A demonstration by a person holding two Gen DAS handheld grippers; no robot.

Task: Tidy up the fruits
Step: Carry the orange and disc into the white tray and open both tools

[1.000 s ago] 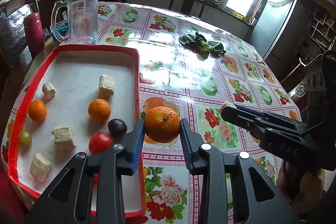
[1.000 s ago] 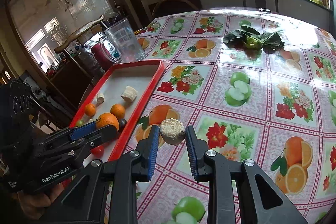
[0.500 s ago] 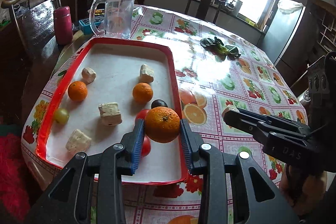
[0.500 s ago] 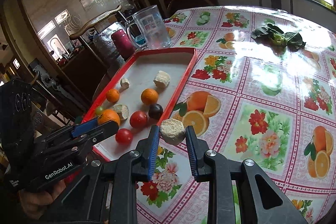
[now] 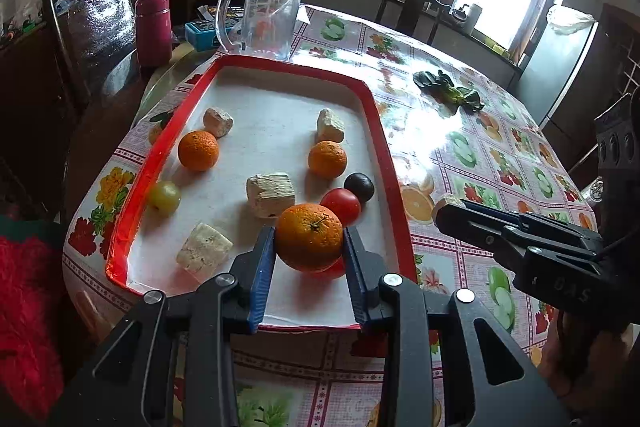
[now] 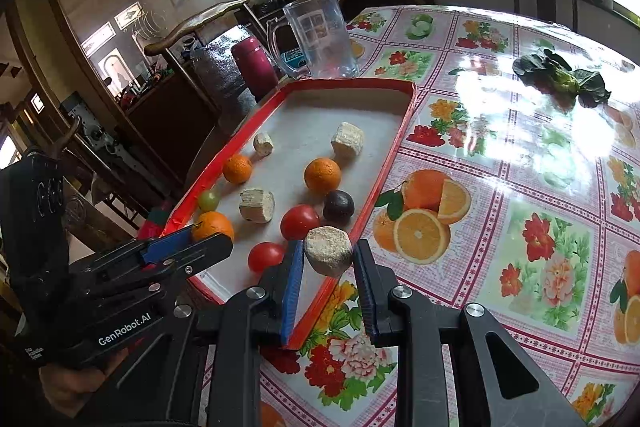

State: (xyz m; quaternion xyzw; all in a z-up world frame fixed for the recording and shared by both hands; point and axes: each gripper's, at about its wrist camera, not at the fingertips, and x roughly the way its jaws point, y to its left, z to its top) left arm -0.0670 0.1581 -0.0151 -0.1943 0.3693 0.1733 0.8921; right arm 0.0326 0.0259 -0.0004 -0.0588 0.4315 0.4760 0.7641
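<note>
Left gripper (image 5: 309, 243) clamps an orange (image 5: 309, 237) above the near end of the red tray (image 5: 160, 151), over a red tomato (image 5: 341, 203), beside a pale crumbly block (image 5: 270, 194). Right gripper (image 6: 328, 255) is closed on a pale round cake (image 6: 328, 250) above the tray's near right rim (image 6: 380, 183); oranges (image 6: 322, 175), tomatoes (image 6: 299, 221) and a dark plum (image 6: 338, 205) lie inside, on the floral surface (image 6: 520, 227).
</note>
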